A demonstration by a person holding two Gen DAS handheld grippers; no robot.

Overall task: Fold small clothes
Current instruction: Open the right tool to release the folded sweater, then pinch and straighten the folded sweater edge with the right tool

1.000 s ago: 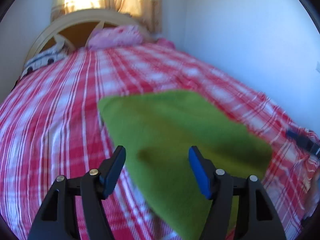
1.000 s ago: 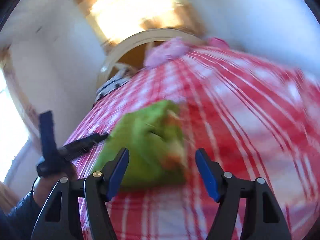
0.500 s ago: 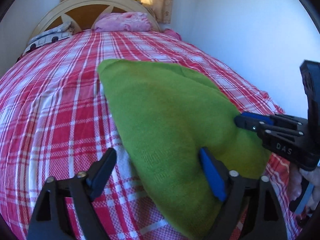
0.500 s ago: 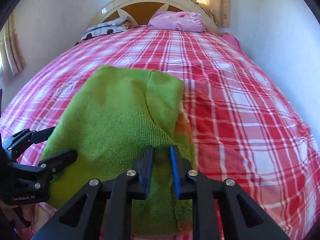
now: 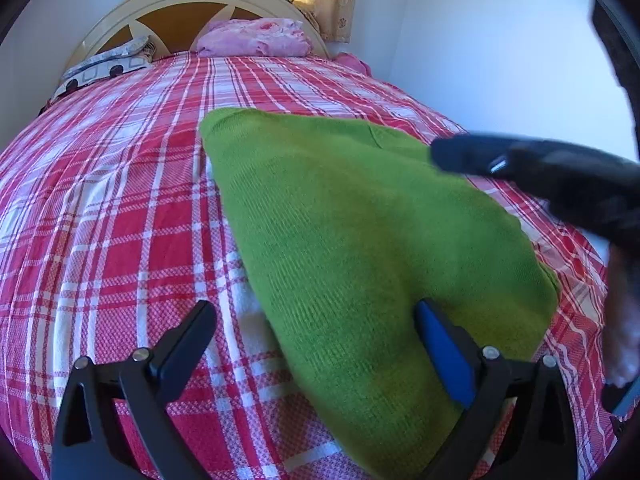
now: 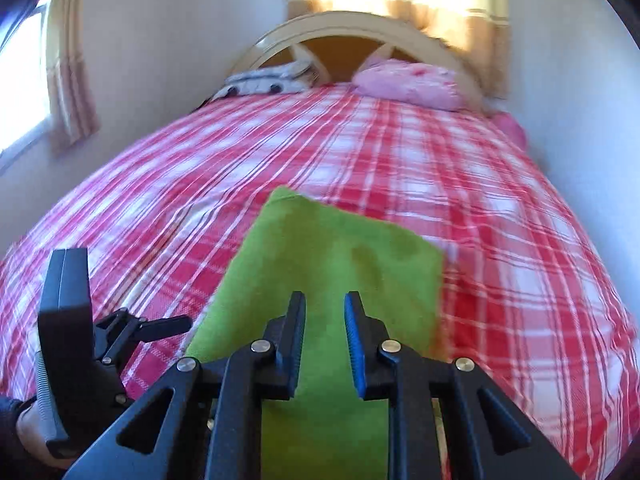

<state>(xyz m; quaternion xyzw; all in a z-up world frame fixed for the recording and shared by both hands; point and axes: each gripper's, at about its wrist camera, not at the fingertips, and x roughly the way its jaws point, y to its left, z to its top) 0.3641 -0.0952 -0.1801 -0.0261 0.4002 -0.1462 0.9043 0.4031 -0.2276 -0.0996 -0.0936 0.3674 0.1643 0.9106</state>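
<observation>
A green knit garment [image 5: 360, 220] lies spread on the red checked bedsheet [image 5: 120, 200]. My left gripper [image 5: 314, 306] stands wide, its jaws still opening, and pinches nothing. It straddles the garment's near left edge, one finger over the sheet and the blue-padded one on the green knit. My right gripper [image 6: 324, 300] has its pads a narrow gap apart with green fabric [image 6: 340, 248] filling that gap. Its jaws are easing open. In the left wrist view it shows as a blurred black shape [image 5: 444, 156] over the garment's far right corner.
A pink pillow [image 5: 256, 38] and a patterned one [image 5: 104, 68] lie against the cream headboard [image 6: 360, 24]. A white wall [image 5: 500, 60] runs along the bed's right side. A hand [image 5: 624, 320] holds the right gripper. The left gripper [image 6: 176, 326] sits just left of the garment.
The left gripper spread wide and sank toward the sheet. The right gripper closed on the garment's near edge, then swung sideways and rolled. The garment now lies flatter.
</observation>
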